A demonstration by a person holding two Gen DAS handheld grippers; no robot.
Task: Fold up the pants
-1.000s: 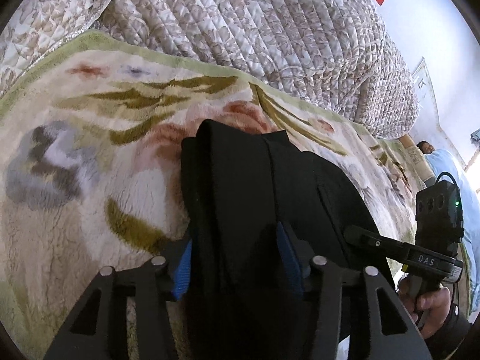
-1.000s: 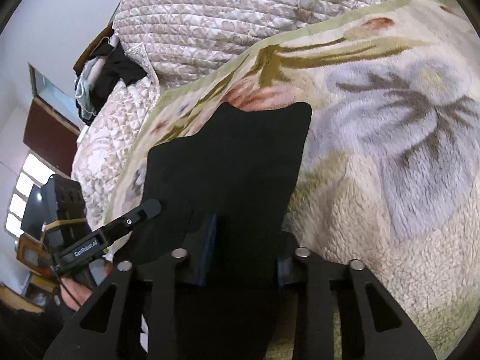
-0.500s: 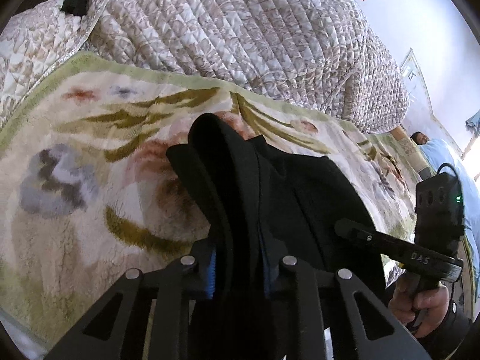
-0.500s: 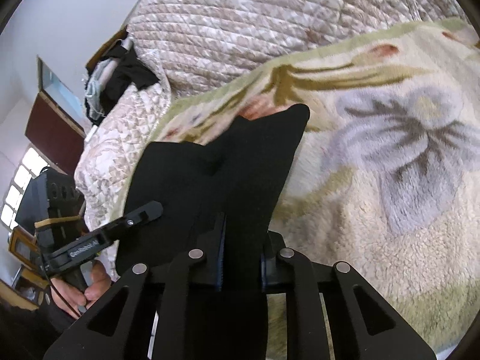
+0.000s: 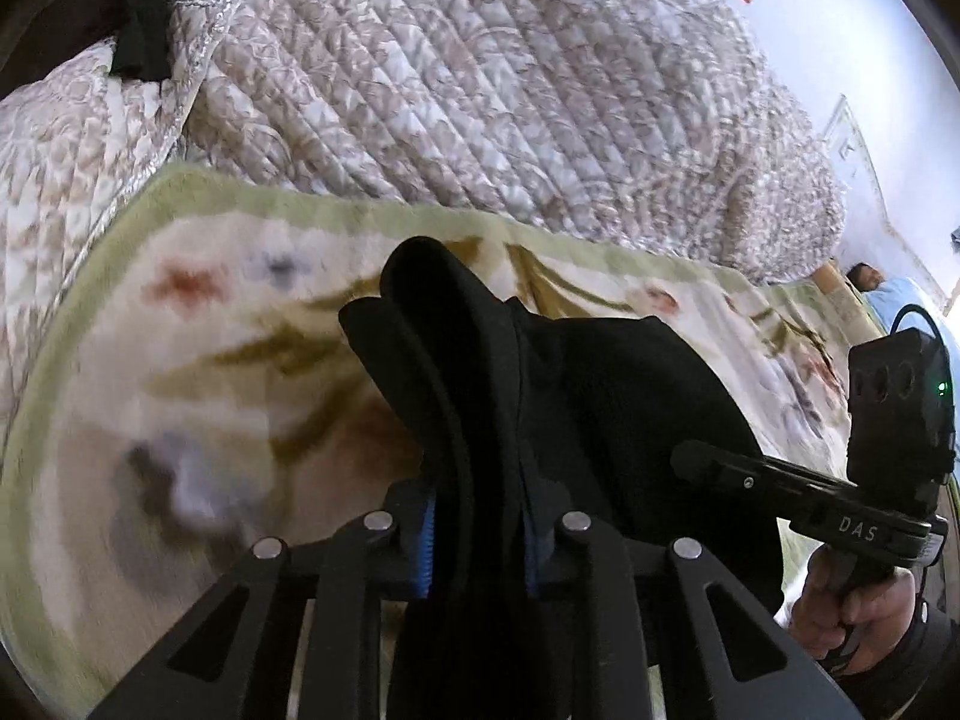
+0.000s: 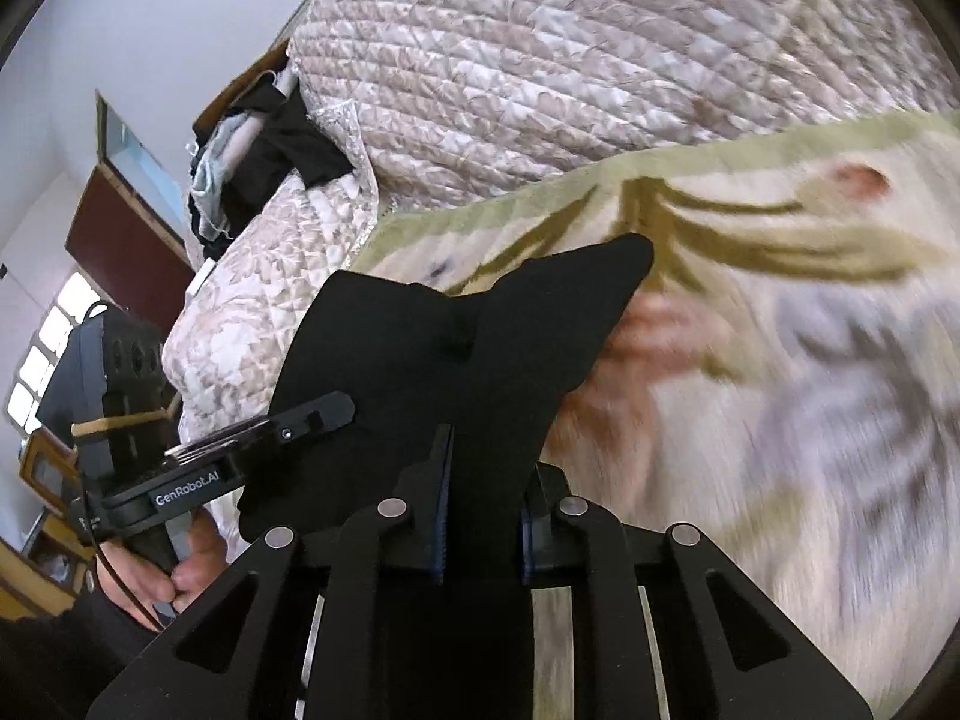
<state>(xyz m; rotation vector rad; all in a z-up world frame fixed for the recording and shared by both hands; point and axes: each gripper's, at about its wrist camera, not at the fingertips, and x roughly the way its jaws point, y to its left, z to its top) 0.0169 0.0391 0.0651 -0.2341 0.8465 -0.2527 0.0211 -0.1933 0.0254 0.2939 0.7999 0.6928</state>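
Left wrist view: floral fleece blanket (image 5: 180,420) at left, blurred, spread over bed. Quilted beige comforter (image 5: 480,90) heaped behind it. Left gripper (image 5: 477,534) centre, blue pads clamped on bunched edge of black pants (image 5: 480,396); fabric rises from the jaws in a folded ridge, rest draping right over the blanket. Right gripper (image 5: 714,462) at far right, held by right hand (image 5: 852,606), tip against the pants; fingers closed there.

Right wrist view: left hand (image 6: 150,582) low left, holding the left gripper (image 6: 318,414), tip on the pants (image 6: 456,360). Dark clothes pile (image 6: 264,168) upper left on the comforter (image 6: 600,60). Right gripper (image 6: 483,516) centre, pinched on the pants edge, cloth lifted off the blanket (image 6: 780,390), corner pointing up-right.
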